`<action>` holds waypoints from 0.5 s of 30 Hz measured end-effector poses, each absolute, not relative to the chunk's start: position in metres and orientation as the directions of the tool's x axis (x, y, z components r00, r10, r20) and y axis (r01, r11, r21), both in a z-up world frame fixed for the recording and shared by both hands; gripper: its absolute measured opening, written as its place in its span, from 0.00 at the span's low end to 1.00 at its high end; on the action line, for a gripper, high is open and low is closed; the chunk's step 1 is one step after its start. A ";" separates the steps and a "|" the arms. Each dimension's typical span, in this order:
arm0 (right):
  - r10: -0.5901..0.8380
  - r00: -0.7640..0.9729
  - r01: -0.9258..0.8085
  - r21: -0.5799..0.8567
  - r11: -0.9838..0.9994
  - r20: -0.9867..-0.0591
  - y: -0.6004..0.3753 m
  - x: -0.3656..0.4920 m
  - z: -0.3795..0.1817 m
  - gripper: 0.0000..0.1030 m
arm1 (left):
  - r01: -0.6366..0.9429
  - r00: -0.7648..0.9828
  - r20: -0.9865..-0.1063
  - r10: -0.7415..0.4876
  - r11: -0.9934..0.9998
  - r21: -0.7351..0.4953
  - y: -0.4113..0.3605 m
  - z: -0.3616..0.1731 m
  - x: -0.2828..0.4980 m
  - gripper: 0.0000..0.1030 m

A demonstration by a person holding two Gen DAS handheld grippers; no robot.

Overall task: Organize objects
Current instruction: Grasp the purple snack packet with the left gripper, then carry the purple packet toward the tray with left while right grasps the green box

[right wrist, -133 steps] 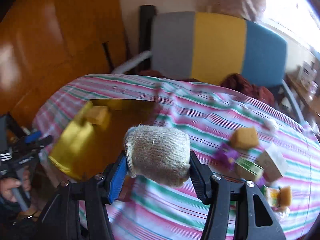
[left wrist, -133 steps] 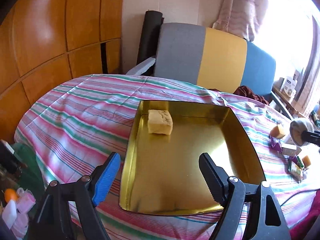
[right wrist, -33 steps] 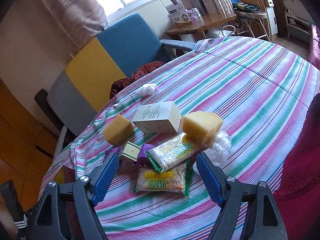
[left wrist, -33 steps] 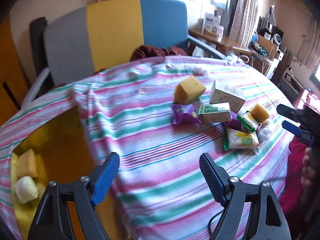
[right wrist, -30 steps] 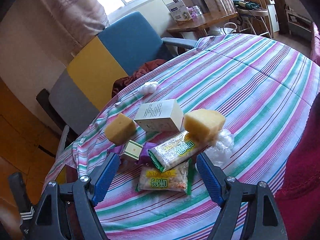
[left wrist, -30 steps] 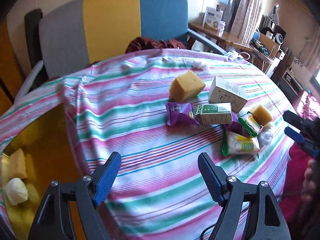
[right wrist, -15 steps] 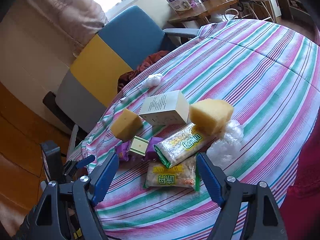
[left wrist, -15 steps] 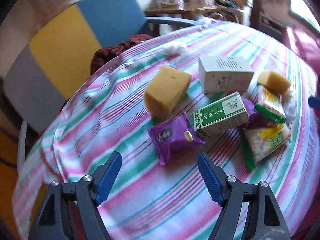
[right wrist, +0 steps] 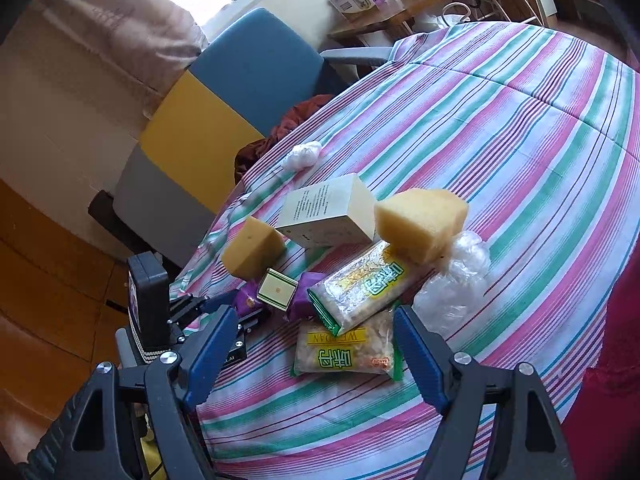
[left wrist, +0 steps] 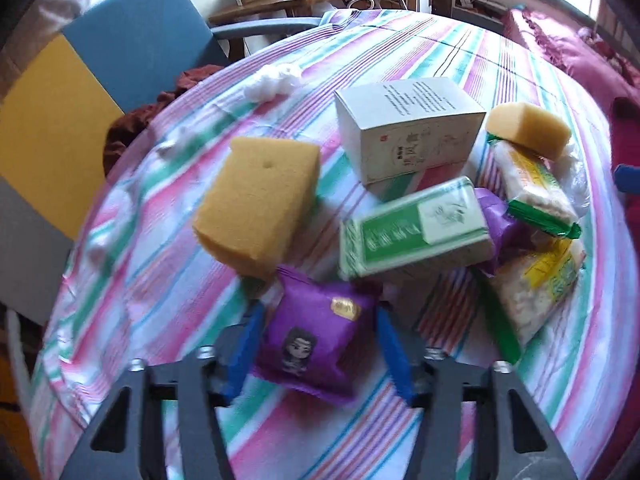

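A purple snack packet [left wrist: 308, 344] lies at the near edge of a pile on the striped tablecloth [left wrist: 472, 52]. My left gripper [left wrist: 319, 310] is closing, with its blue pads pressed on both sides of that packet; it also shows in the right wrist view as the left gripper [right wrist: 224, 300] at the purple packet [right wrist: 244, 300]. Behind it sit a yellow sponge [left wrist: 260, 204], a green box [left wrist: 416, 228] and a white box [left wrist: 408, 128]. My right gripper [right wrist: 316, 316] hangs open above the snack bags [right wrist: 344, 352], holding nothing.
A second sponge [left wrist: 528, 128] rests on two rice-cracker bags [left wrist: 532, 192] beside a clear plastic bag [right wrist: 456, 280]. Another purple packet [left wrist: 500, 216] lies under the green box. A cotton wad [left wrist: 276, 80] sits at the far edge, near a multicoloured chair [left wrist: 132, 40].
My left gripper swung from the tray side to the pile, dropped toward it and closed its jaws around the purple packet. The right gripper stayed almost still, open.
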State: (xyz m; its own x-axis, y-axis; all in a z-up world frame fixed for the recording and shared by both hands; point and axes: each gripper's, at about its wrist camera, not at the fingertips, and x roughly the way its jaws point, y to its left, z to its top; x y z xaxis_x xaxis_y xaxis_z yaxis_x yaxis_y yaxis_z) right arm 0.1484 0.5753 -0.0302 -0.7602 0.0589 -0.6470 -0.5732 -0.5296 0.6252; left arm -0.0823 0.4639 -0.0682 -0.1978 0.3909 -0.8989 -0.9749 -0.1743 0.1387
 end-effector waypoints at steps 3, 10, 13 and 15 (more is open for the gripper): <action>0.055 -0.760 -0.571 0.626 -0.531 -0.647 0.575 0.148 -0.031 0.79 | -0.973 -0.187 -0.895 0.406 -0.203 0.112 0.454 -0.069 -0.075 0.36; 0.054 -0.757 -0.572 0.620 -0.537 -0.651 0.574 0.148 -0.031 0.79 | -0.922 -0.192 -0.890 0.413 -0.386 0.020 0.420 -0.057 -0.070 0.34; 0.053 -0.750 -0.573 0.608 -0.550 -0.659 0.573 0.146 -0.030 0.79 | -0.902 -0.212 -0.878 0.429 -0.432 0.007 0.402 -0.046 -0.064 0.34; 0.048 -0.740 -0.572 0.591 -0.569 -0.671 0.570 0.142 -0.030 0.79 | -0.891 -0.221 -0.863 0.454 -0.453 -0.010 0.389 -0.035 -0.058 0.34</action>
State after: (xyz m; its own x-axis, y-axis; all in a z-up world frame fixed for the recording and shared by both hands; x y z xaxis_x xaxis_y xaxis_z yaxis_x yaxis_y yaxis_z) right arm 0.1422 0.5697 -0.0299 -0.7402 0.0481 -0.6706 -0.5723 -0.5686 0.5909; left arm -0.0575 0.3893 -0.0352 -0.2209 0.4542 -0.8631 -0.8913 -0.4534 -0.0105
